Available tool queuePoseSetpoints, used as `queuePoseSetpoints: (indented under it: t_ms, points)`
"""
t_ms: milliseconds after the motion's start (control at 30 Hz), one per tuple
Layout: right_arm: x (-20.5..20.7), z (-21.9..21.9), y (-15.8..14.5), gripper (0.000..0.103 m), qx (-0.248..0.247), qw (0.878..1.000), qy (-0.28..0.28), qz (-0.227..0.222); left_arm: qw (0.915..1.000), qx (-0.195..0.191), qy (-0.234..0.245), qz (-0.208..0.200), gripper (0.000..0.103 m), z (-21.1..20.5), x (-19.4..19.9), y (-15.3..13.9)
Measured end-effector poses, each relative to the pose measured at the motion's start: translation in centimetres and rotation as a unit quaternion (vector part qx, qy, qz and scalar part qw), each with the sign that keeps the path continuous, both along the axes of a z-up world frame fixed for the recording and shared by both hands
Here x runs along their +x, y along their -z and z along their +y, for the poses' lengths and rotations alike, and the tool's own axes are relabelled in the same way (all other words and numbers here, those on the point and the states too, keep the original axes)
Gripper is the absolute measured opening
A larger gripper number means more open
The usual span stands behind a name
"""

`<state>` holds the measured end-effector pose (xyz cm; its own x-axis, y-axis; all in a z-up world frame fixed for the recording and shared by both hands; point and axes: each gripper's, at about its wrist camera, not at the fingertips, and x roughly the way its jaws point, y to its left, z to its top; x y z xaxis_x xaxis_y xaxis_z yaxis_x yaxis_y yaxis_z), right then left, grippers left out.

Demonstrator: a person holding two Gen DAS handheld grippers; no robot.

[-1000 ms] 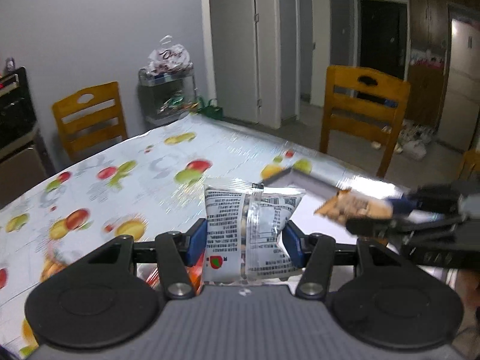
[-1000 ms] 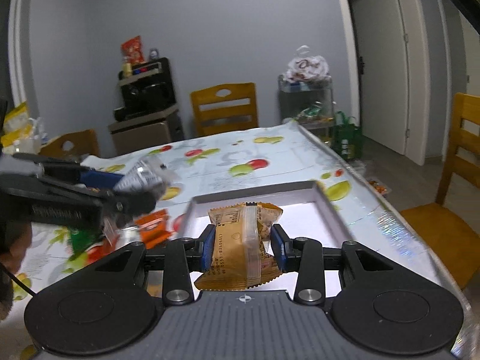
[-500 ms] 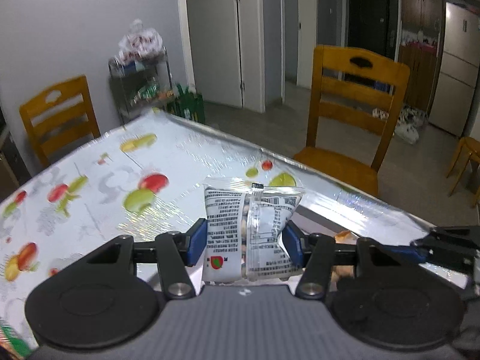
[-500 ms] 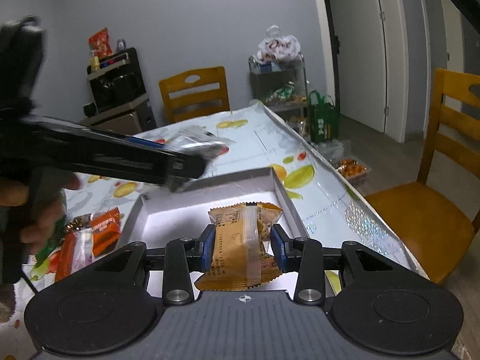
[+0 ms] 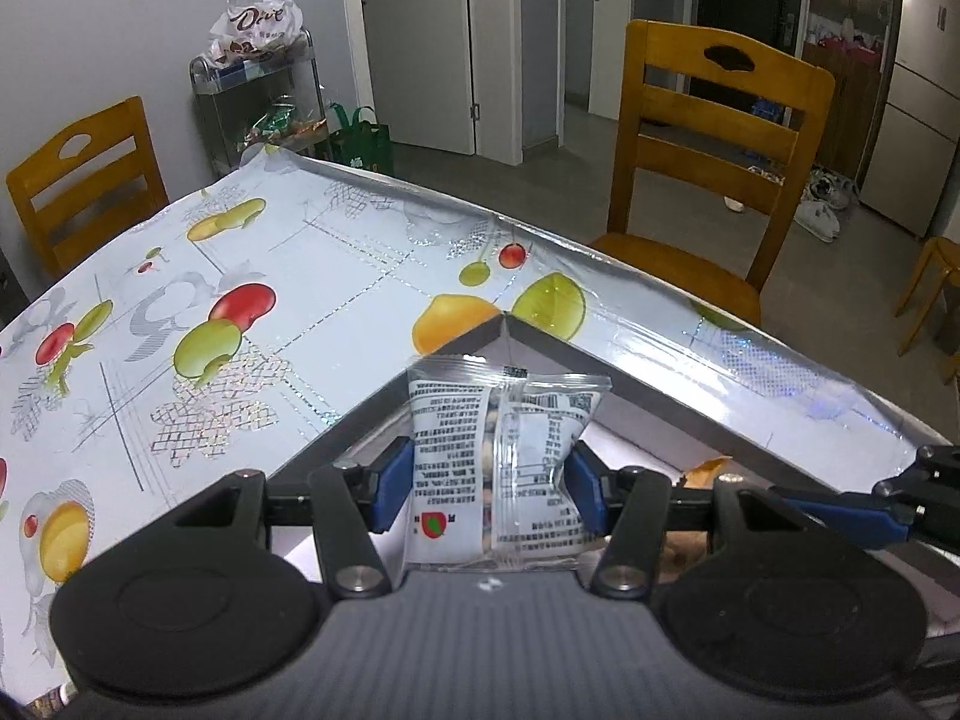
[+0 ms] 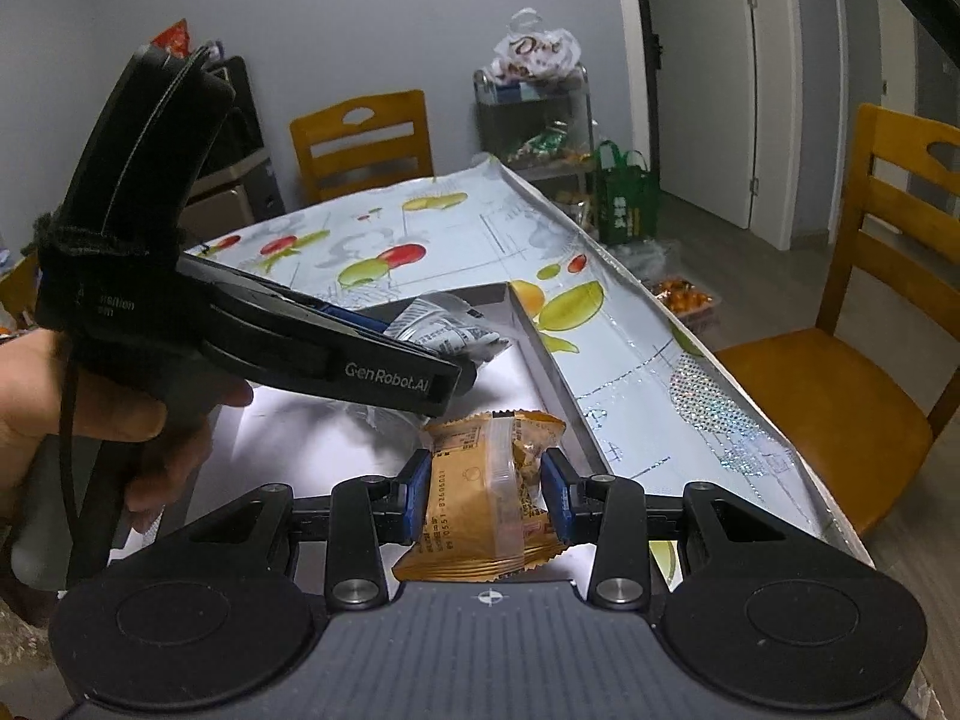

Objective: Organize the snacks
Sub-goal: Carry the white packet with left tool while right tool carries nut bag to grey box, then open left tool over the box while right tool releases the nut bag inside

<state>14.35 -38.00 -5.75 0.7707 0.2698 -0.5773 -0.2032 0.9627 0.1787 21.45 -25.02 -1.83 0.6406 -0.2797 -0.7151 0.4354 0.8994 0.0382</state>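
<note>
Dim, bluish indoor light is filling both views. Glare is shining off the glossy tablecloth (image 5: pixel 312 300) and washing out the white floor of the tray (image 6: pixel 336 414). The fisheye lens is bending the door frames and darkening the corners. Both pictures are staying sharp, though the far doorway is sinking into shadow.

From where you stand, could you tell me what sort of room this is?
Most likely a home dining area: a table under a fruit-print cover, wooden chairs around it, a fridge at the far right.
</note>
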Motion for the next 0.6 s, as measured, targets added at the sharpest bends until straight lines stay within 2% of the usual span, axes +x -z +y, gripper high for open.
queuePoseSetpoints:
  t_ms: [200,267,300,600]
  points:
    - [0.1,-0.2,-0.2,0.042,0.008,1.0,0.007,0.0,1.0,-0.007,0.001,0.006,0.06,0.3,-0.2,0.0]
    - [0.0,-0.2,-0.3,0.046,0.01,1.0,0.011,-0.001,0.9999,-0.017,0.002,-0.001,0.077,0.5,-0.5,-0.3]
    - [-0.1,-0.2,-0.4,0.047,0.011,1.0,0.011,-0.002,0.9997,-0.021,0.004,-0.006,0.08,0.6,-0.9,-0.5]
    - [-1.6,0.4,-1.6,0.061,0.002,1.0,0.012,-0.02,0.9981,-0.052,0.01,-0.031,0.087,2.0,-3.8,-3.0]
